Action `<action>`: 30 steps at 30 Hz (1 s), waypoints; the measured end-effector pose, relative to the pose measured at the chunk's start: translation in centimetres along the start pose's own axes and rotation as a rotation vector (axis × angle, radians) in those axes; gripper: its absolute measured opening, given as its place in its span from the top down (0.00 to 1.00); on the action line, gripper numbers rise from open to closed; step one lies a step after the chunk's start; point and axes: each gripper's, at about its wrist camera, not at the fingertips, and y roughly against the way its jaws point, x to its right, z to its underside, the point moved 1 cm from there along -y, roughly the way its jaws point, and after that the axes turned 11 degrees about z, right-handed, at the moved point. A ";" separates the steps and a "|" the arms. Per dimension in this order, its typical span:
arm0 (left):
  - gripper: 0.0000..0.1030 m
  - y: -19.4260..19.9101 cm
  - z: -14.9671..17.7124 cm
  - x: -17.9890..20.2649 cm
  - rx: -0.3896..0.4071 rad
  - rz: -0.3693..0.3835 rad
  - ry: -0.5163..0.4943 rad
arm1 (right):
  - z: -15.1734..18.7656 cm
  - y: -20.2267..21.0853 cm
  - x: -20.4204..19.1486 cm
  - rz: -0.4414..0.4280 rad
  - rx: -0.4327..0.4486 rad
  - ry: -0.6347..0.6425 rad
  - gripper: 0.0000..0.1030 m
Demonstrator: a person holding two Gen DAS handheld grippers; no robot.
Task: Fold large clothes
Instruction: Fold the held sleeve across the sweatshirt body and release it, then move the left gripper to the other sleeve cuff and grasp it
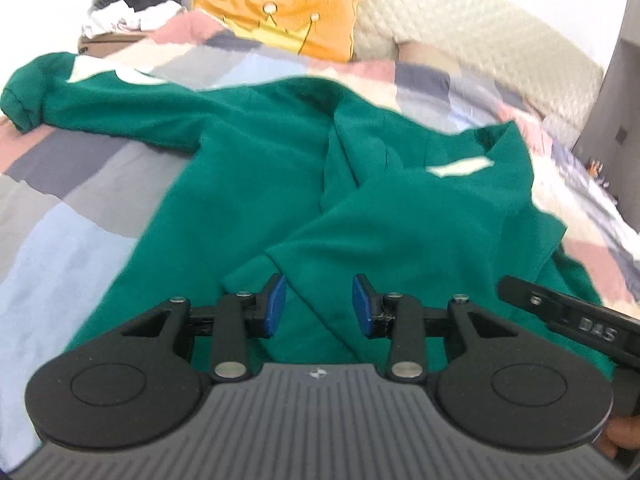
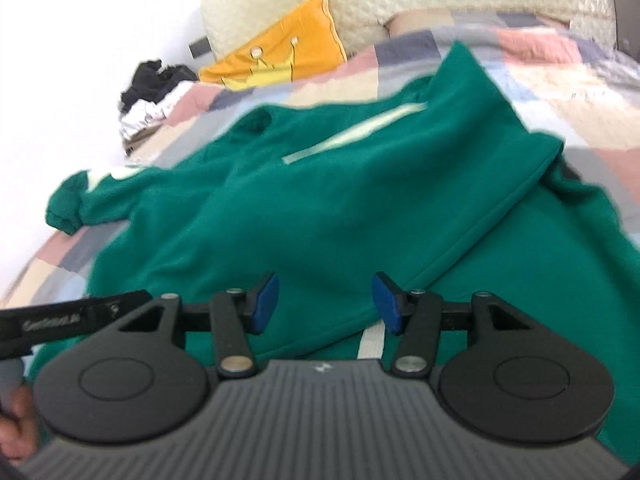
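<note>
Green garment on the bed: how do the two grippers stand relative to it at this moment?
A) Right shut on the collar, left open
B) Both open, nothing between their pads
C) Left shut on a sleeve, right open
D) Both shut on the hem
B: the left gripper and the right gripper both show blue pads spread apart over the green garment, with no fabric pinched between them.

A large green sweatshirt (image 1: 256, 168) is lying spread on the patchwork bed, one sleeve stretching left, the other (white-striped) lying folded across its body.
</note>
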 end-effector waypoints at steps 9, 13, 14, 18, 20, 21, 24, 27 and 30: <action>0.53 5.1 -1.5 -0.9 0.063 0.003 0.025 | -0.2 6.3 -0.4 -0.008 0.128 0.021 0.46; 0.52 7.2 -3.4 -3.1 0.067 0.006 0.105 | -0.2 7.3 -0.5 -0.026 0.156 0.017 0.46; 0.52 7.9 -3.8 -3.7 0.070 -0.002 0.113 | -0.2 7.3 -0.6 -0.033 0.158 0.016 0.46; 0.44 9.8 -6.2 -7.4 0.083 -0.063 0.162 | -0.1 6.8 -0.8 -0.034 0.154 0.015 0.46; 0.44 10.6 -7.2 -9.8 0.081 -0.096 0.215 | -0.2 6.3 -0.8 -0.036 0.147 0.007 0.46; 0.44 10.9 -7.6 -10.9 0.079 -0.107 0.242 | -0.1 6.2 -0.9 -0.038 0.144 0.004 0.46; 0.44 11.4 -8.8 -14.6 0.080 -0.135 0.312 | 0.1 5.5 -1.2 -0.039 0.135 0.004 0.46; 0.42 11.3 -9.5 -18.3 0.083 -0.163 0.423 | 0.6 4.8 -1.6 -0.038 0.120 0.012 0.46; 0.41 10.8 -9.6 -21.3 0.093 -0.168 0.499 | 0.9 4.1 -2.0 -0.043 0.105 0.017 0.46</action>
